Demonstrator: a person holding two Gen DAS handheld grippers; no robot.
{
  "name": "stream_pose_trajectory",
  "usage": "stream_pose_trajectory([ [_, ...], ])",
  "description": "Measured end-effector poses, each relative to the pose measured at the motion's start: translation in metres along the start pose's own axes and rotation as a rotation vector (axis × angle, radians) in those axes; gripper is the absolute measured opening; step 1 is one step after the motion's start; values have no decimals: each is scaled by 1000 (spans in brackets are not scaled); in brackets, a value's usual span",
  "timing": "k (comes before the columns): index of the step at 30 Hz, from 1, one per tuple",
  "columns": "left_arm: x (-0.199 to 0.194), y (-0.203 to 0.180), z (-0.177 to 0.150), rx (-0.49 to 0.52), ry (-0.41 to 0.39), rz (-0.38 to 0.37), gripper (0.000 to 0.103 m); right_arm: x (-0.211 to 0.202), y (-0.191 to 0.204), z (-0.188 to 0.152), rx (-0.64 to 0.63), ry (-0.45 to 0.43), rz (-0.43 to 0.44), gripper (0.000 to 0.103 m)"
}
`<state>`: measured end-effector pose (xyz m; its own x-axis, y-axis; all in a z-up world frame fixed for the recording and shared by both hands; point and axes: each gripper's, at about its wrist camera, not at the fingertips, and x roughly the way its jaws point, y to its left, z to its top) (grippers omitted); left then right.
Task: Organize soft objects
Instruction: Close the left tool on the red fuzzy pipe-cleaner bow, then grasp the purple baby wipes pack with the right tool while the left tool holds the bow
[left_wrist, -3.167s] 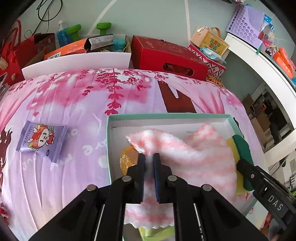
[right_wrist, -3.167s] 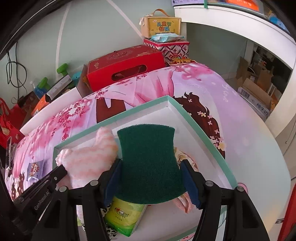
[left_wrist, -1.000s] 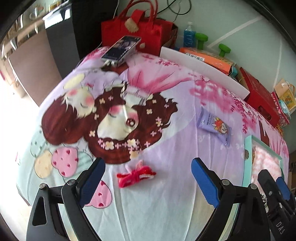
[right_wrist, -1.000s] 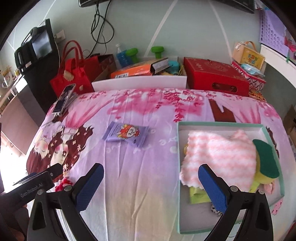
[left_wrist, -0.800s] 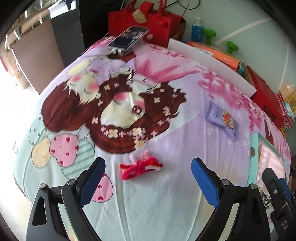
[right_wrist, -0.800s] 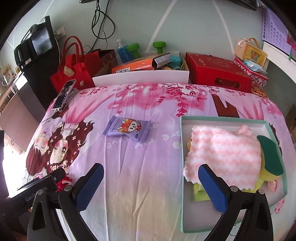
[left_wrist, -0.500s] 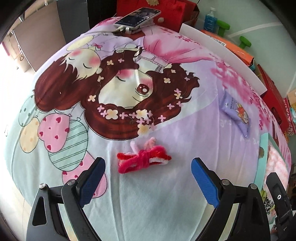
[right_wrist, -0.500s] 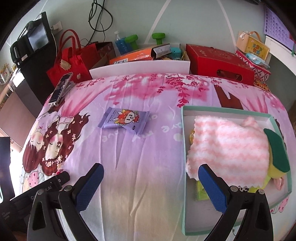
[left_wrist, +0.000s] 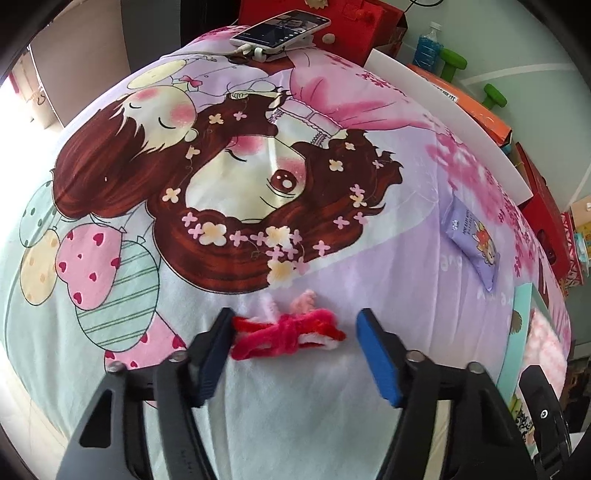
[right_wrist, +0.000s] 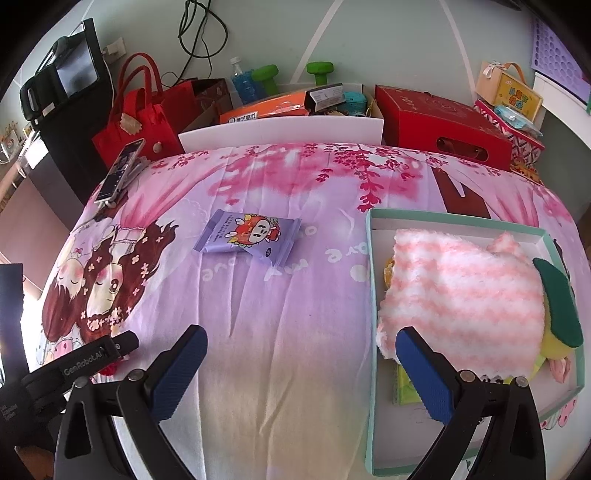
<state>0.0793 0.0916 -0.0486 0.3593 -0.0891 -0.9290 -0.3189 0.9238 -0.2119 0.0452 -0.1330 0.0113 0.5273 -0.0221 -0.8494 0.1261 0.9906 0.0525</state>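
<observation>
A red and pink fuzzy bow (left_wrist: 288, 332) lies on the cartoon bedsheet (left_wrist: 258, 406). My left gripper (left_wrist: 294, 321) points down over it with a finger on each side. Its jaws are closing; the left pad (left_wrist: 216, 350) is at the bow's end, while the right pad (left_wrist: 376, 354) is still a gap away. My right gripper (right_wrist: 300, 338) hovers open over bare sheet, holding nothing. To its right, a green-rimmed box (right_wrist: 369, 295) holds a pink striped towel (right_wrist: 465, 291) and a green sponge (right_wrist: 557, 302). A purple snack packet (right_wrist: 247, 236) lies mid-sheet.
A phone (right_wrist: 118, 173) rests at the sheet's far left corner. Behind the bed are a red bag (right_wrist: 140, 122), a white board (right_wrist: 280, 129), an orange carton (right_wrist: 262, 107) and a red box (right_wrist: 443, 122). The sheet falls away at the left edge.
My left gripper has sunk toward the bow, and its jaws have narrowed from wide open to close around it. The right gripper has barely shifted and stays open.
</observation>
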Motion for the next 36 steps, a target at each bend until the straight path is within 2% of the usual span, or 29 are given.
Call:
stream_pose_trajectory([
  [3,1,-3,1,10,-7,0,55,2,0,2,6,-7,4,103],
  [12,-1,-15,16,10,-47,-41,54,23,6,18,-10,-62,48,103],
  [18,-5,-18,35,-19,-107,-41,54,46,16,22,-36,-59,68,88],
  [22,0,-18,45,-30,-107,-53,54,59,20,28,-39,-49,84,78],
  [29,3,-17,54,-38,-102,-77,54,81,30,34,-79,-22,39,59],
  [36,-1,-13,59,-51,-114,-93,54,95,37,36,-108,-14,-1,54],
])
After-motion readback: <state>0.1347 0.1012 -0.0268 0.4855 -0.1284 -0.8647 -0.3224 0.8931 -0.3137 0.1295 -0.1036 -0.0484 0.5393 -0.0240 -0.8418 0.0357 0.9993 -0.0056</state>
